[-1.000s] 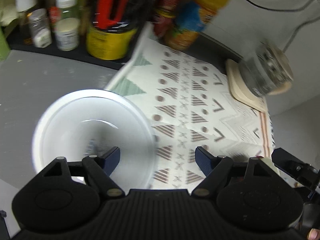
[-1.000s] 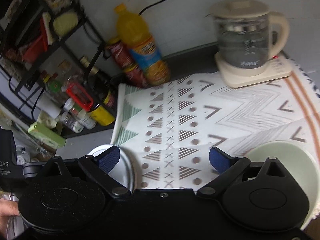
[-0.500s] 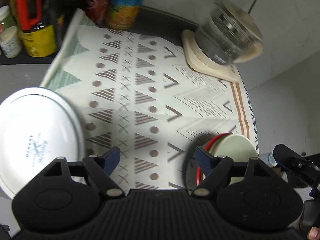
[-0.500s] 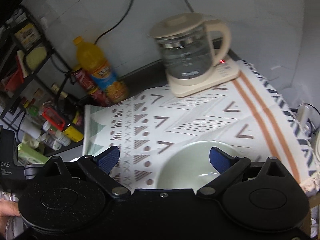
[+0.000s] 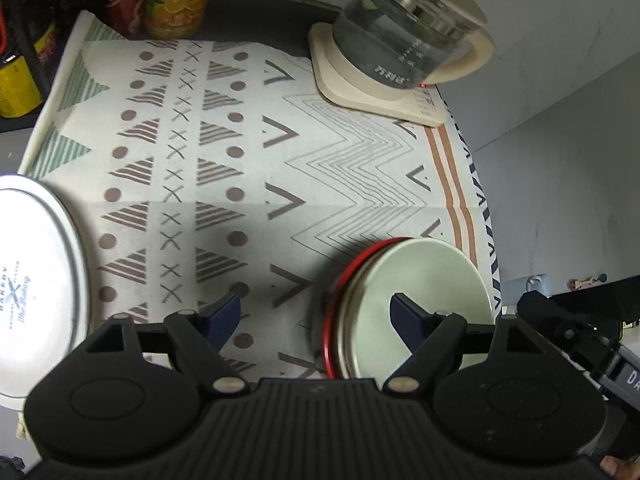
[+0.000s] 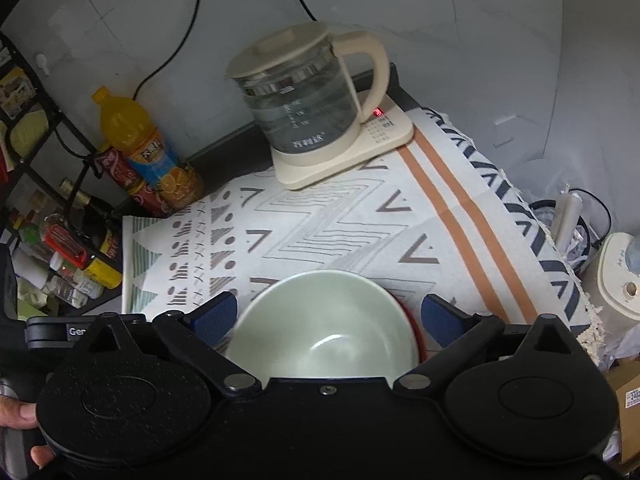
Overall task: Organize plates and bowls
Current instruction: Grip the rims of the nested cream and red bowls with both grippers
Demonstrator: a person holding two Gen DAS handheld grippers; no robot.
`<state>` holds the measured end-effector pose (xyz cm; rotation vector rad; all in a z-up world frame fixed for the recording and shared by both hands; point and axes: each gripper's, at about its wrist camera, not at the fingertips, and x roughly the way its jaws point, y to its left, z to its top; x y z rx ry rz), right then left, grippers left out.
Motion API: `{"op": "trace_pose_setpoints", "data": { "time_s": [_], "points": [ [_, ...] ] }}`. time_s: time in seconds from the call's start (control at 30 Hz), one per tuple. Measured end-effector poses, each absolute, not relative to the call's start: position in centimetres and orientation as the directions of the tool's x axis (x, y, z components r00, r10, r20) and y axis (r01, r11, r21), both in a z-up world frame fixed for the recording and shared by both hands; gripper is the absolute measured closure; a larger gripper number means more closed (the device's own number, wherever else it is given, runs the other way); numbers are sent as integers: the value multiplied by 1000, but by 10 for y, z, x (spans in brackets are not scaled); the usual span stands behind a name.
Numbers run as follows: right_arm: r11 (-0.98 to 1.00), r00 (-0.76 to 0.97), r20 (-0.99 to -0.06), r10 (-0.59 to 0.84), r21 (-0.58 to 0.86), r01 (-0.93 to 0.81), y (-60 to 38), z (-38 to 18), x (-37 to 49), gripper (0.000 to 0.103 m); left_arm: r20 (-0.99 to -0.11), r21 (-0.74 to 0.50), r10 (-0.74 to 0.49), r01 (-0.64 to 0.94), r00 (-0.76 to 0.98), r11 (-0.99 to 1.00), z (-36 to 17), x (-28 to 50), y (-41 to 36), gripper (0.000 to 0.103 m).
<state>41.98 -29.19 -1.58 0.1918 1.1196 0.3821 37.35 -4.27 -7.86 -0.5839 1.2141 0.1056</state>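
A pale green bowl (image 5: pixel 416 292) sits on a red plate (image 5: pixel 329 320) at the near right of the patterned cloth (image 5: pixel 240 140). My left gripper (image 5: pixel 316 312) hangs open above the cloth, its right fingertip in front of the green bowl's rim. A white dish (image 5: pixel 36 280) with printed lettering lies at the left edge, off the cloth. In the right wrist view the green bowl (image 6: pixel 324 320) lies under and between the wide-apart fingers of my right gripper (image 6: pixel 328 316), which is open. A sliver of the red plate (image 6: pixel 412 320) shows beside it.
A glass kettle (image 6: pixel 304 108) on its cream base stands at the back of the cloth. An orange juice bottle (image 6: pixel 136 140) and a red can are at the back left, beside a black rack with jars (image 6: pixel 60 248). Clutter and a white appliance (image 6: pixel 616 276) lie past the cloth's right edge.
Both grippers have swung to the right across the cloth. The white dish slid to the left edge of the left view, and the green bowl came between the right gripper's fingers. Jaws kept their width.
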Motion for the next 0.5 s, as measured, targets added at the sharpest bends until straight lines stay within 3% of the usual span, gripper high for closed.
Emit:
{"op": "trace_pose_setpoints", "data": {
  "time_s": [0.33, 0.5],
  "points": [
    [942, 331, -883, 332, 288, -175, -309, -52, 426, 3, -915, -384, -276, -423, 294, 821, -113, 379, -64, 25],
    [939, 273, -901, 337, 299, -173, -315, -75, 432, 18, -922, -375, -273, -452, 275, 809, -128, 380, -71, 27]
  ]
}}
